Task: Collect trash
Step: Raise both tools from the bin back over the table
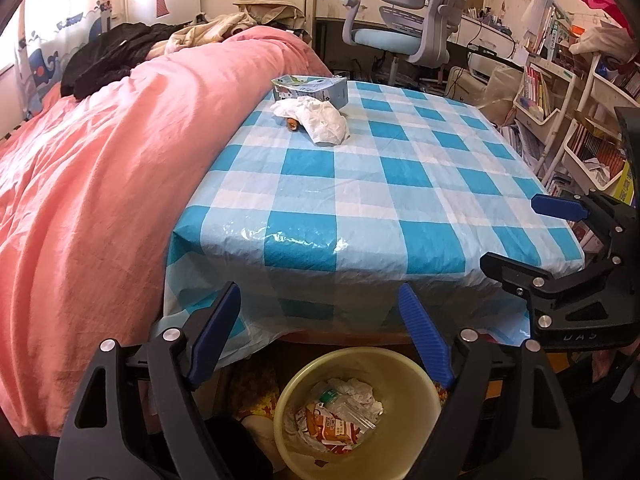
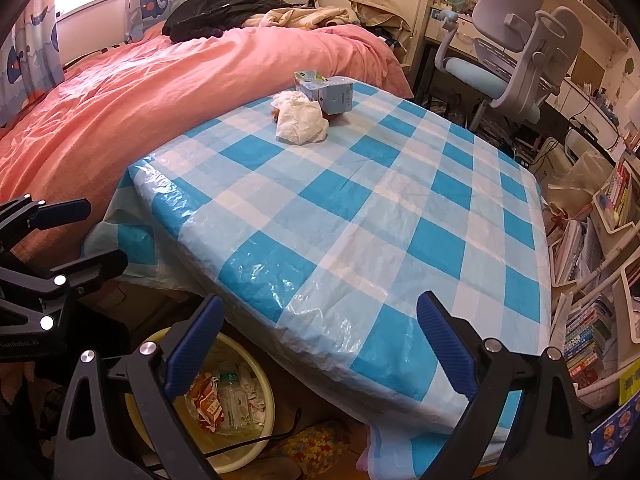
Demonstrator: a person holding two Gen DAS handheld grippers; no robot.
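A crumpled white tissue (image 1: 316, 120) lies at the far left of the blue-checked table (image 1: 400, 200), with a small orange-brown scrap (image 1: 293, 123) at its edge and a blue-green carton (image 1: 310, 89) behind it. They also show in the right wrist view: tissue (image 2: 300, 118), carton (image 2: 328, 94). A yellow bin (image 1: 356, 412) on the floor below the table's near edge holds wrappers, tissue and a plastic bottle; it also shows in the right wrist view (image 2: 224, 404). My left gripper (image 1: 320, 332) is open and empty above the bin. My right gripper (image 2: 320, 336) is open and empty over the table's near edge.
A bed with a pink cover (image 1: 100, 180) runs along the table's left side. A grey desk chair (image 1: 416, 20) stands behind the table. Shelves of books (image 1: 580, 128) crowd the right side. A patterned slipper (image 2: 316, 444) lies on the floor by the bin.
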